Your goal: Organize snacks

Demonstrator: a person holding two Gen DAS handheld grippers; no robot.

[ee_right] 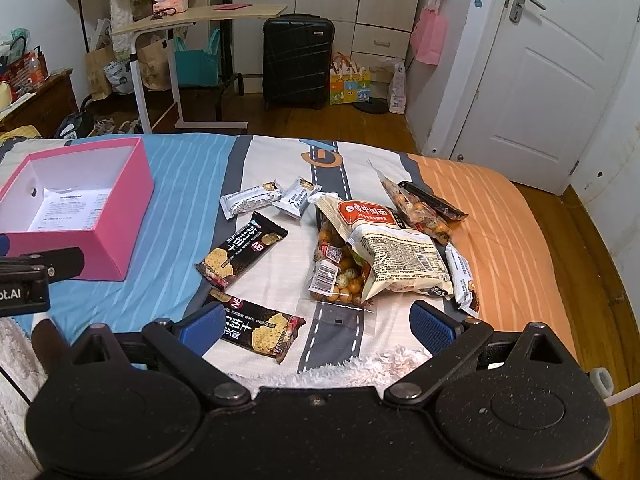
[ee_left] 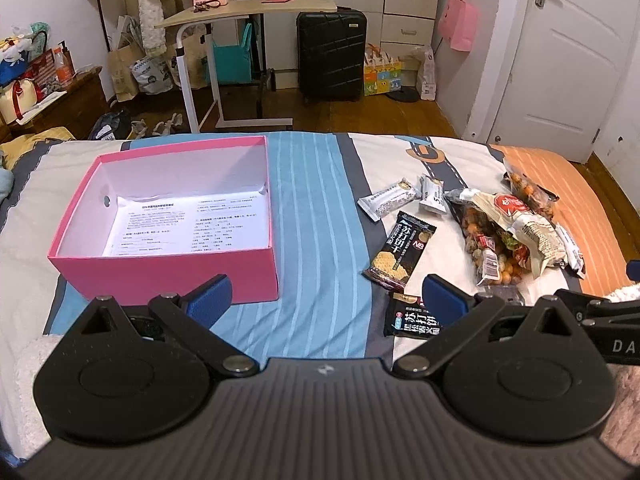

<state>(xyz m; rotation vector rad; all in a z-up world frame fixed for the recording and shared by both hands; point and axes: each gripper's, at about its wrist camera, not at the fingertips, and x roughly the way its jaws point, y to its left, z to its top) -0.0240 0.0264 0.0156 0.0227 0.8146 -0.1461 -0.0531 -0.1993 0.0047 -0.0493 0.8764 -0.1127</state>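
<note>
**Both claws spread, nothing gripped; snacks loose on the bedspread, box empty of them**

My left gripper [ee_left: 326, 300] hovers low over the bed with its blue pads [ee_left: 210, 300] wide apart and nothing between them. Just past its left pad sits the pink box [ee_left: 168, 272], lid off, with only a printed sheet [ee_left: 188, 222] on its floor. My right gripper [ee_right: 316, 320] is likewise spread and holds nothing; a fleecy white blanket edge [ee_right: 360, 364] lies directly under it.

Nearest my right claw's left pad lies a black soda-cracker packet [ee_right: 260, 330], flat on the striped bedspread [ee_right: 180, 208]. A second black cracker packet [ee_right: 242, 254] lies just beyond it, tilted. Farther out, two small grey-and-white bars [ee_right: 250, 200] rest side by side, nearly touching.

To the right, an instant-noodle bag [ee_right: 394, 252] lies on top of a clear bag of mixed coated nuts [ee_right: 340, 276]. A second nut bag [ee_right: 416, 212] and a dark wrapper [ee_right: 434, 202] lie behind it, touching. All snacks are well apart from the box.
</note>
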